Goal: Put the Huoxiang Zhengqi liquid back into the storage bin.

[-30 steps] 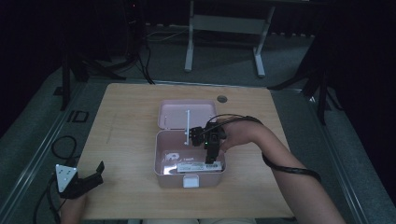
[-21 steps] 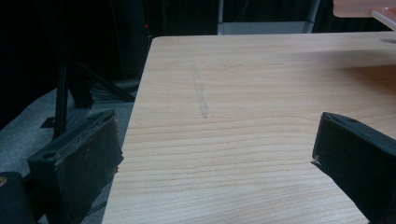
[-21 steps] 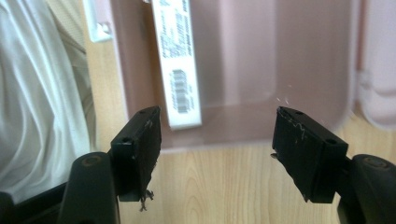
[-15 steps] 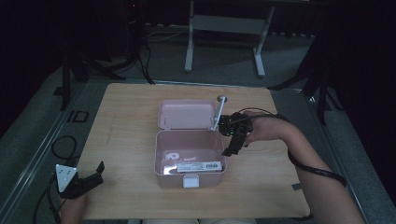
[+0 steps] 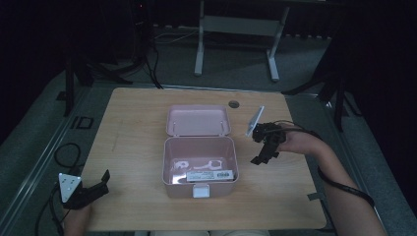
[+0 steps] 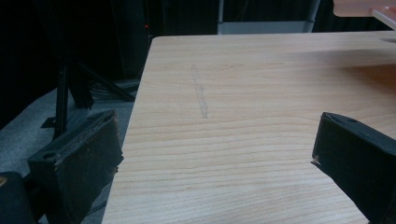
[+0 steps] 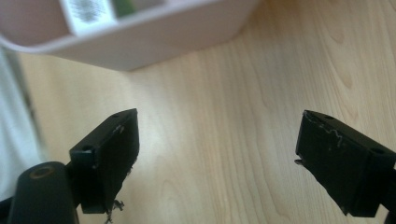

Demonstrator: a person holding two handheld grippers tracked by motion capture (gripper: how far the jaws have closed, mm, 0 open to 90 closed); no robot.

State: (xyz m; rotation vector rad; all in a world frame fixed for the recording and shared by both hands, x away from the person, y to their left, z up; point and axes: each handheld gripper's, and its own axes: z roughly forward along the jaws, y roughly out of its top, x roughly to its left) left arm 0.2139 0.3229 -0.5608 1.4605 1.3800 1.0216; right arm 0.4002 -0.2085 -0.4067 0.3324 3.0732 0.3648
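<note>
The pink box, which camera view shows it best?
The high view: the pink box sits open at mid-table, lid back, contents visible. The right gripper view catches one blurred corner; the left gripper view a sliver.

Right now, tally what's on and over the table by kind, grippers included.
Pink boxes, lid open: 1, the pink box.
White items lying inside the box: 3, namely two small white pieces and a labelled white packet.
Grippers, fingers apart: 2, the left gripper and the right gripper.
Total: 6.
</note>
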